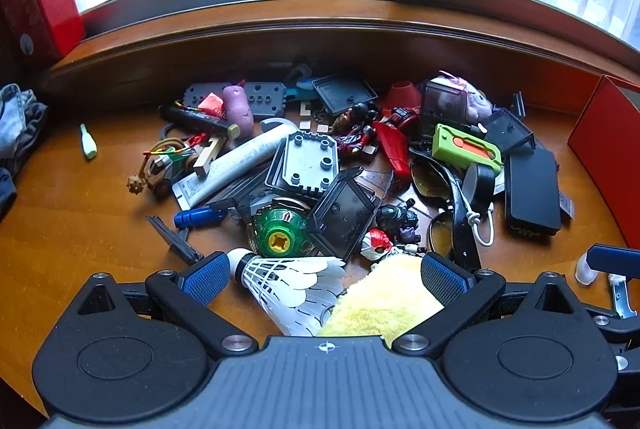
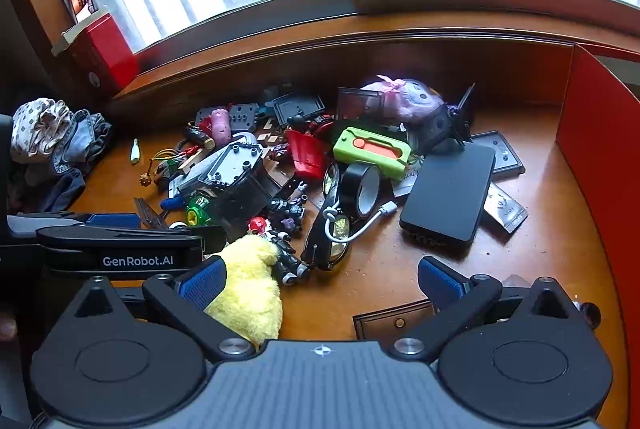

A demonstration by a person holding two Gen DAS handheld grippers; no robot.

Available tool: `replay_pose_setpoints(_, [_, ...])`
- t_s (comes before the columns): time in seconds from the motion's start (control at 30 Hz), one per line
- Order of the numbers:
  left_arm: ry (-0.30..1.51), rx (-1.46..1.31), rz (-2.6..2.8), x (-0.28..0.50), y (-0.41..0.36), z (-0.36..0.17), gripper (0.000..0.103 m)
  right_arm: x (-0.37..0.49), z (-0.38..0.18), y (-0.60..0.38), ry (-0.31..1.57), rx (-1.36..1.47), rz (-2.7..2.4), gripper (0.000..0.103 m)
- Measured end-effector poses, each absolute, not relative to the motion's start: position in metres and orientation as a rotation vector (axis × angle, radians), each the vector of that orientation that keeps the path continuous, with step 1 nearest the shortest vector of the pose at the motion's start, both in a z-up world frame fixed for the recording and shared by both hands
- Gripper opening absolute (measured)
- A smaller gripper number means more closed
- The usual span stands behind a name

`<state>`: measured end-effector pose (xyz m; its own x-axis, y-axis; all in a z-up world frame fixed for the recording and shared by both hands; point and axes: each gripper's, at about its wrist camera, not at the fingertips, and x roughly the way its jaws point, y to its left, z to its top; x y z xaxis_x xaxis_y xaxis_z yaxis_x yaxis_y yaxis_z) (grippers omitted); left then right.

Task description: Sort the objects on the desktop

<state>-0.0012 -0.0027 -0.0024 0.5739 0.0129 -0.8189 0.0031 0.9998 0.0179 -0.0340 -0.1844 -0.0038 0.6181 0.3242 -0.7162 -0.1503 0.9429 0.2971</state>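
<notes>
Both grippers hang spread over the heaped bench (image 2: pixel 520 249); left gripper (image 1: pixel 326 271) brackets a shuttlecock (image 1: pixel 288 281). Pinching its cork, not feathers, seems wise; right gripper (image 2: pixel 320 277) holds nothing.

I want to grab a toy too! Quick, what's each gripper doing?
Left gripper: open, holding nothing; shuttlecock lies between its fingers.
Right gripper: open, holding nothing.
</notes>
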Motion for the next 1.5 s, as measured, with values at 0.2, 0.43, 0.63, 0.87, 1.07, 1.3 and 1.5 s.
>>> replay_pose_setpoints(0.2, [0.963,0.016,0.004,-0.003,-0.008,-0.007,0.103,-0.031,-0.004,-0.183,0.863,0.209,0.294,0.102])
replay_pose_setpoints(0.43, [0.976,0.004,0.005,-0.004,0.001,-0.017,0.103,-0.028,-0.005,-0.181,0.862,0.200,0.315,0.102])
replay_pose_setpoints(0.63, [0.972,-0.004,0.011,-0.004,0.011,-0.020,0.103,-0.029,-0.006,-0.183,0.868,0.195,0.341,0.102])
replay_pose_setpoints(0.87, [0.974,-0.034,0.011,-0.002,0.024,-0.025,0.103,-0.022,-0.007,-0.184,0.869,0.186,0.353,0.102])
replay_pose_setpoints(1.07, [0.964,-0.089,-0.037,0.001,0.028,-0.027,0.103,-0.016,-0.006,-0.186,0.856,0.178,0.360,0.102])
replay_pose_setpoints(1.3, [0.928,-0.078,-0.004,0.013,0.030,-0.025,0.103,-0.009,-0.006,-0.190,0.841,0.169,0.368,0.102])
replay_pose_setpoints(1.5, [0.927,-0.072,0.000,0.024,0.035,-0.028,0.103,-0.005,-0.007,-0.191,0.812,0.159,0.366,0.102])
